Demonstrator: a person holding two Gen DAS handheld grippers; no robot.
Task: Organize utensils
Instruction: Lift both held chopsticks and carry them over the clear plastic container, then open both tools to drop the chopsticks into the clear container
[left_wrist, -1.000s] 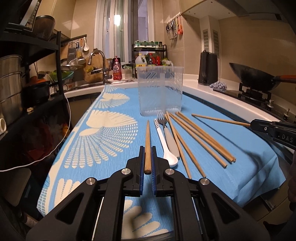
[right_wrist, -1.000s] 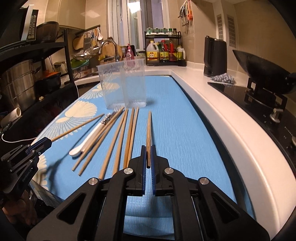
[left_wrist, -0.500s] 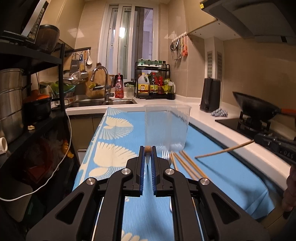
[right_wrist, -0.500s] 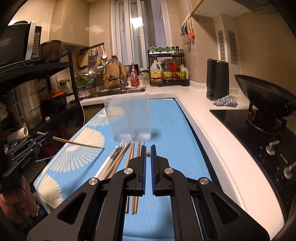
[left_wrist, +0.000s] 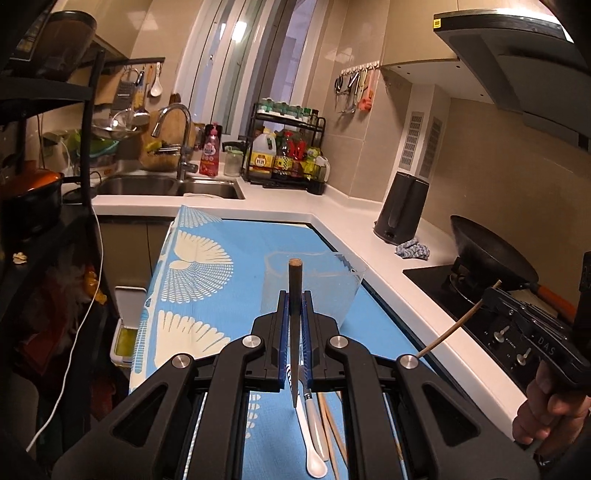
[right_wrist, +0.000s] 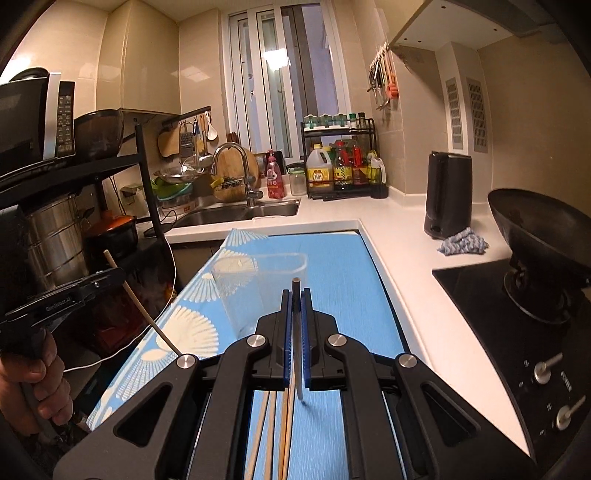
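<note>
Wooden chopsticks, one in each of my tongs. My left tongs (left_wrist: 294, 310) are clamped tight on a dark-tipped chopstick (left_wrist: 294, 295) that stands nearly upright between the blue pads, its blunt end showing above them and its thin end hanging below. My right tongs (right_wrist: 294, 310) pinch a second chopstick (right_wrist: 295, 332) the same way, steeply tilted, tip pointing down.

Both chopsticks hang in the air on the near side of the clear plastic container (left_wrist: 314, 284), which stands upright on the blue mat with white fan patterns (left_wrist: 207, 280) covering the worktop (left_wrist: 373, 251). On the mat, nearer to me than the container, lie a white spoon (left_wrist: 314, 443) with a fork tucked against it, and several loose chopsticks (right_wrist: 273, 435) side by side.

Beyond the container, a steel sink (left_wrist: 166, 186) with a curved tap sits in the worktop. Right of the container stand a black kettle (left_wrist: 402, 210) and a dark wok (left_wrist: 491, 258) on the hob.
</note>
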